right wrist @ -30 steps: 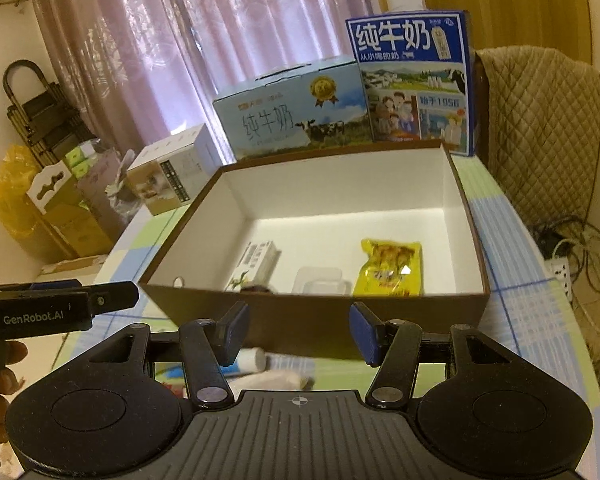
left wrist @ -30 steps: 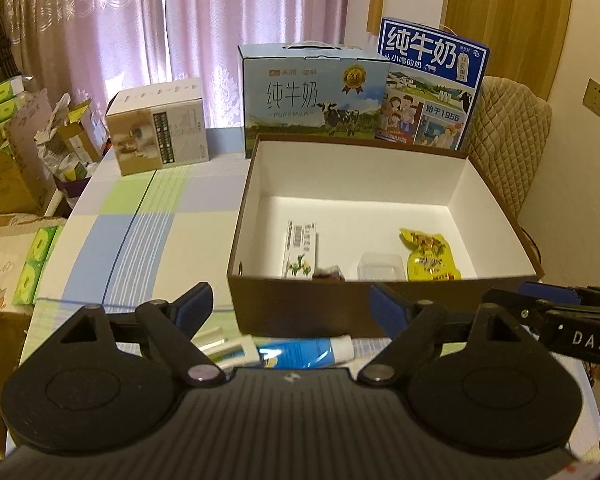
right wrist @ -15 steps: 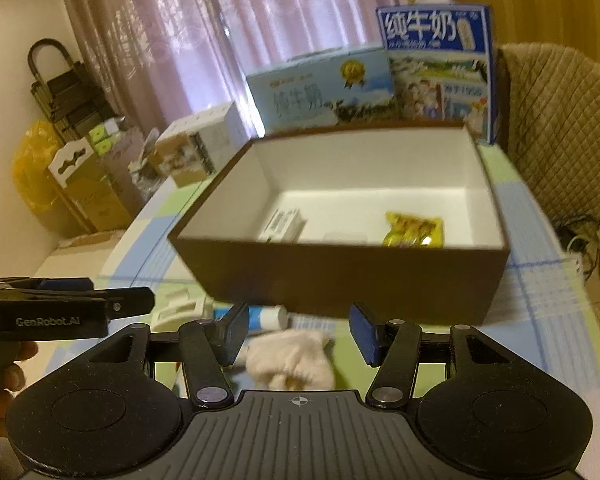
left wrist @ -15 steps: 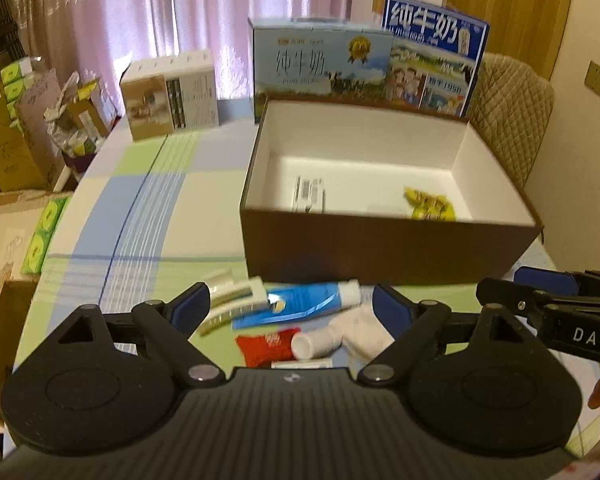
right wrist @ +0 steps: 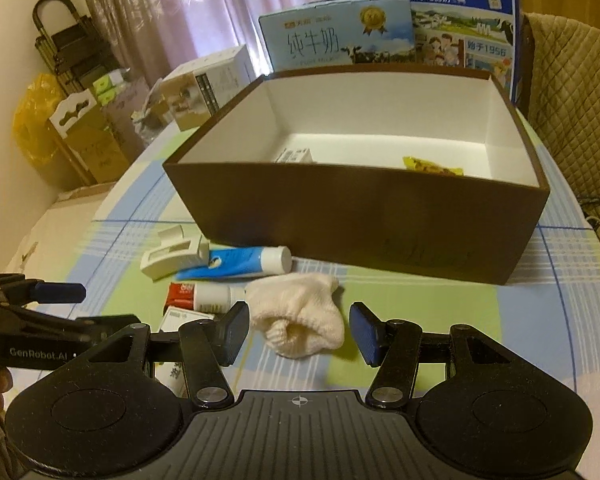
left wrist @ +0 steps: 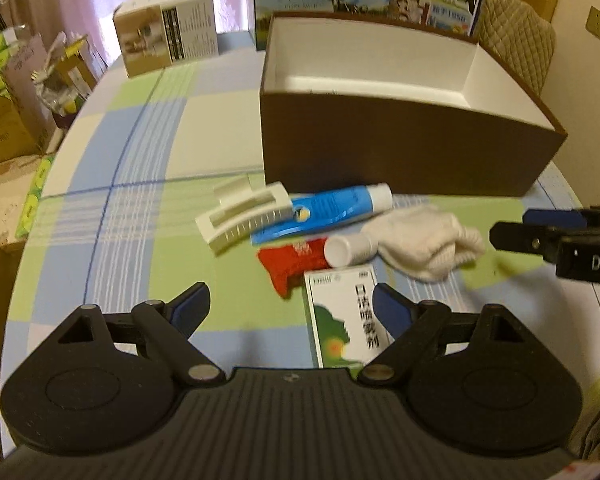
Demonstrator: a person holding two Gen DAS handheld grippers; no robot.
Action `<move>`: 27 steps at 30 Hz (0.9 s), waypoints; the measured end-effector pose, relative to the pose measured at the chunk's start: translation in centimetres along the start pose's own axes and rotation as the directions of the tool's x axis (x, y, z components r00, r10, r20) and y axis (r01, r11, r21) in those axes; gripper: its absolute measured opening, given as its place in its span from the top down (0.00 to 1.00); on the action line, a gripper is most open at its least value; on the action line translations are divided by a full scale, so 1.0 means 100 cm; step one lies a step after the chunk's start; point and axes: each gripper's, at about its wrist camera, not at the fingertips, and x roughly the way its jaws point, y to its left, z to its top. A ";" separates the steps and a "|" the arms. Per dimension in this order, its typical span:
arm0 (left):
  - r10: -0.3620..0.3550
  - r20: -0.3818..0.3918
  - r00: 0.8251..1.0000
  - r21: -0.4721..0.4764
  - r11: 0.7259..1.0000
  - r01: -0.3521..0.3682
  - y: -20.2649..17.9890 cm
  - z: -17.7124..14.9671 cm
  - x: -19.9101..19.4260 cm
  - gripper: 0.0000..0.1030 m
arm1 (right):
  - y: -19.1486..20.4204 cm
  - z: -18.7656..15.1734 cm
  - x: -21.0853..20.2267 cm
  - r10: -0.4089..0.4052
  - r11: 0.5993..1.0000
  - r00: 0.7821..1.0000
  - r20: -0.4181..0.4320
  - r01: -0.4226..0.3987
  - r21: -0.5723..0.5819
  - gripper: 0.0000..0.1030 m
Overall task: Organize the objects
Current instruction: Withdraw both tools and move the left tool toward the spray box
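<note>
"GenRobot.AI" on left claw [right wrist: 60, 292]; "DA" on right claw [left wrist: 540, 226], both agape.

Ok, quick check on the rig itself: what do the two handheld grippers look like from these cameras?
Both are matte black. The left gripper and right gripper each have two round discs, a ribbed centre plate, silver pivot pins on angled linkage arms, and blue fingertip pads. Seen side-on, the left unit carries white "GenRobot.AI" lettering, the right unit white letters starting "DA". No cables or sleeves clearly show.
</note>
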 end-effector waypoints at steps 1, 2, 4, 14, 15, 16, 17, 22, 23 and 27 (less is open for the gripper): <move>-0.005 -0.009 1.000 0.001 1.000 0.005 0.000 -0.002 0.003 0.16 | 0.001 0.000 0.001 0.001 1.000 1.000 -0.004 -0.001 -0.001 0.49; -0.008 -0.019 1.000 0.001 1.000 0.008 0.000 -0.004 0.005 0.16 | 0.000 -0.001 0.003 0.001 1.000 1.000 -0.008 -0.001 0.001 0.49; -0.024 -0.041 0.999 0.001 1.000 0.024 -0.003 -0.007 0.011 0.16 | -0.001 -0.002 0.006 0.002 1.000 1.000 -0.017 -0.002 0.005 0.49; -0.036 -0.116 0.993 0.009 0.999 0.038 -0.021 -0.012 0.042 0.17 | -0.011 -0.008 0.016 -0.011 1.000 0.998 -0.057 0.012 0.015 0.49; -0.042 -0.120 0.992 0.004 0.999 0.043 -0.022 -0.012 0.044 0.17 | -0.012 -0.009 0.017 -0.010 1.000 0.998 -0.058 0.011 0.015 0.49; -0.046 -0.123 0.991 0.001 0.999 0.046 -0.023 -0.012 0.046 0.17 | -0.013 -0.009 0.017 -0.009 1.000 0.998 -0.060 0.010 0.016 0.49; -0.044 -0.125 0.991 0.001 0.999 0.045 -0.024 -0.011 0.047 0.17 | -0.014 -0.009 0.018 -0.010 1.000 0.998 -0.064 0.011 0.018 0.49; -0.031 -0.135 0.990 0.021 0.999 0.034 -0.030 -0.011 0.056 0.22 | -0.018 -0.010 0.020 -0.016 0.999 0.997 -0.069 0.018 0.032 0.49; -0.029 -0.135 0.990 0.028 0.999 0.033 -0.032 -0.012 0.056 0.24 | -0.019 -0.010 0.021 -0.017 0.999 0.997 -0.070 0.020 0.036 0.49; -0.011 -0.129 0.992 0.060 0.998 0.019 -0.036 -0.014 0.060 0.32 | -0.021 -0.011 0.023 -0.018 0.999 0.997 -0.074 0.021 0.042 0.49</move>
